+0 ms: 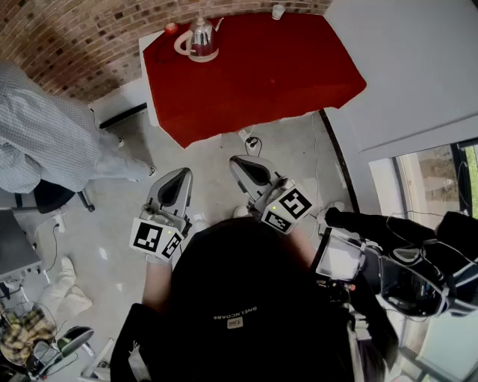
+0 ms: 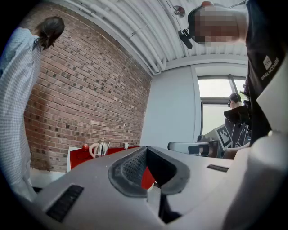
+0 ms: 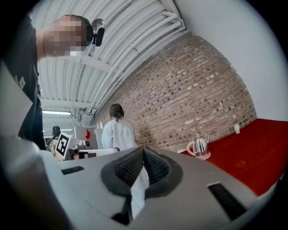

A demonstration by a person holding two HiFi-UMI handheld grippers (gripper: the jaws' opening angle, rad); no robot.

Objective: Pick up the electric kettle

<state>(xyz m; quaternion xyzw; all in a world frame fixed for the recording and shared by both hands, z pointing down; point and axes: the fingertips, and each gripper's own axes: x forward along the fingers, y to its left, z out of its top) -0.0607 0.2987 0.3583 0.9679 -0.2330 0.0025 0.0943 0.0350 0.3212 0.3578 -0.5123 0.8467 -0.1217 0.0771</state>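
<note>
The electric kettle (image 1: 200, 39), steel-bodied with a pale handle and base, stands at the far left corner of the red-covered table (image 1: 261, 67). It shows small and distant in the left gripper view (image 2: 100, 148) and in the right gripper view (image 3: 200, 146). My left gripper (image 1: 181, 173) and right gripper (image 1: 237, 160) hang side by side over the floor, well short of the table and pointing level toward it. The jaws of both are shut with their tips touching and nothing between them (image 2: 146, 148) (image 3: 143, 148).
A small red object (image 1: 171, 27) lies beside the kettle and a white cup (image 1: 278, 11) stands at the table's far right. A person in a light shirt (image 1: 45, 142) stands at the left. Another person with camera gear (image 1: 403, 261) is at the right. A cable (image 1: 252, 142) lies under the table edge.
</note>
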